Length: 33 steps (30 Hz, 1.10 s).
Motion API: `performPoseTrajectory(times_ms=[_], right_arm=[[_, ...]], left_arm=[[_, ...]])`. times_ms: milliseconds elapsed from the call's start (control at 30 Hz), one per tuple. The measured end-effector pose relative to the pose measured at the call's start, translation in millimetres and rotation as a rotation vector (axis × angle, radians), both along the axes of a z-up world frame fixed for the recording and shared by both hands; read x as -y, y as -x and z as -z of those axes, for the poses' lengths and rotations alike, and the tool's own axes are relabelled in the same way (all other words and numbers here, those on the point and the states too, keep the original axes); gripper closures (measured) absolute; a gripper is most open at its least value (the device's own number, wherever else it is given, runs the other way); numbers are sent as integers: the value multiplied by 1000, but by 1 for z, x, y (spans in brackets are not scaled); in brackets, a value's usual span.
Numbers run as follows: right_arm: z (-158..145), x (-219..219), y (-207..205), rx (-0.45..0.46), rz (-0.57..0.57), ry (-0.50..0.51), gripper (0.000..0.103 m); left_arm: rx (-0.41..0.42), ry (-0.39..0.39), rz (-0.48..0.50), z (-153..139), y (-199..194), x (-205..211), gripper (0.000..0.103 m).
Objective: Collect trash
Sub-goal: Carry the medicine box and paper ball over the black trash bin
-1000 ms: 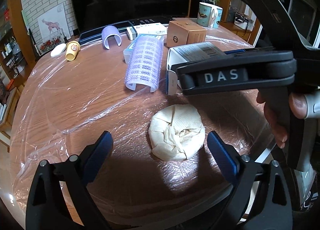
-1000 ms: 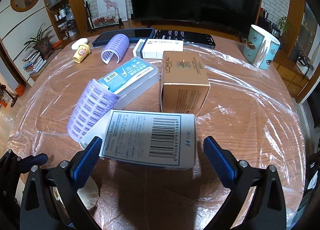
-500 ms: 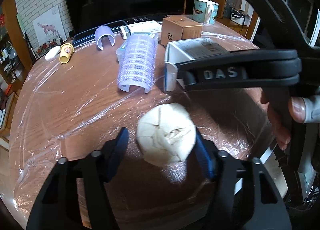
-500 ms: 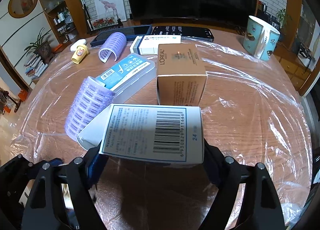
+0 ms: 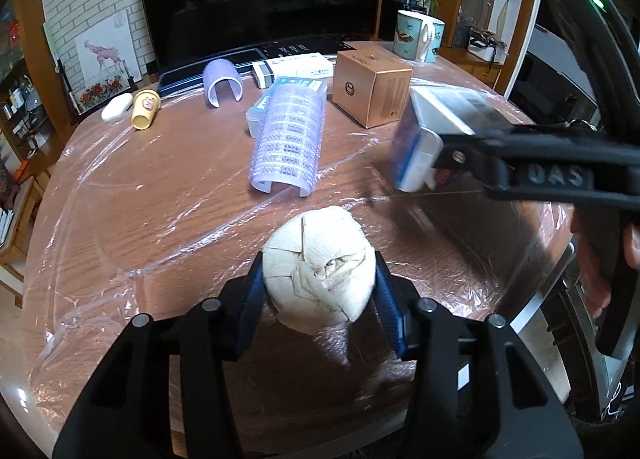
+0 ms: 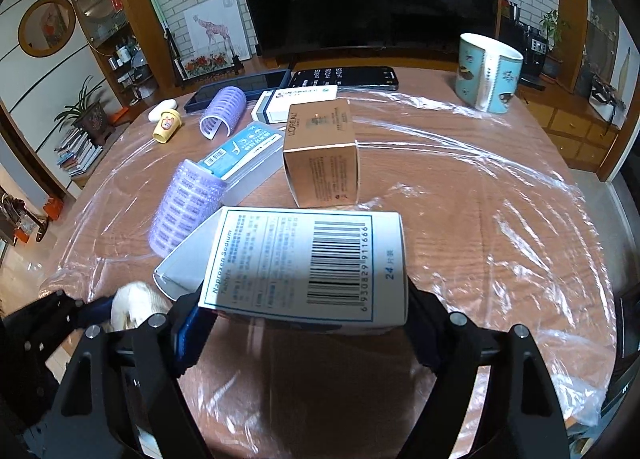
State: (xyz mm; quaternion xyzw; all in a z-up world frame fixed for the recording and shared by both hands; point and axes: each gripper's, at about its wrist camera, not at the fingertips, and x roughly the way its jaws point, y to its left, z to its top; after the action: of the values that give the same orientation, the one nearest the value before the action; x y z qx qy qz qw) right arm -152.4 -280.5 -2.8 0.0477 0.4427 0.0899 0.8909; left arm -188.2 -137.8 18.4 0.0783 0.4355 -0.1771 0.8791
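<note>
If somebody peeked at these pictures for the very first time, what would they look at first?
Probably the white crumpled paper ball right up front, with the left gripper closing its blue pads on both sides of it. Next, the white medicine box with the big barcode, clamped in the right gripper just above the plastic-covered table. Behind them sit purple hair rollers and a brown box.

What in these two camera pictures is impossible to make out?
- Left wrist view: the white medicine box is blurred, its print unreadable, partly behind the right gripper.
- Right wrist view: the crumpled paper ball is half hidden behind the gripper's finger.
- Both views: no trash bin shows anywhere.
- Left wrist view: the underside of the paper ball, behind the left gripper, whose jaws are closing on it.
</note>
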Motion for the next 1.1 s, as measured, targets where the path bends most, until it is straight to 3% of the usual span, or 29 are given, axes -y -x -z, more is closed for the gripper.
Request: performPoseTrajectory(times_ms=[1100], right_arm=[[-16, 11, 97, 19, -75, -11, 23]], left_arm=[[17, -91, -154, -22, 47, -4, 52]])
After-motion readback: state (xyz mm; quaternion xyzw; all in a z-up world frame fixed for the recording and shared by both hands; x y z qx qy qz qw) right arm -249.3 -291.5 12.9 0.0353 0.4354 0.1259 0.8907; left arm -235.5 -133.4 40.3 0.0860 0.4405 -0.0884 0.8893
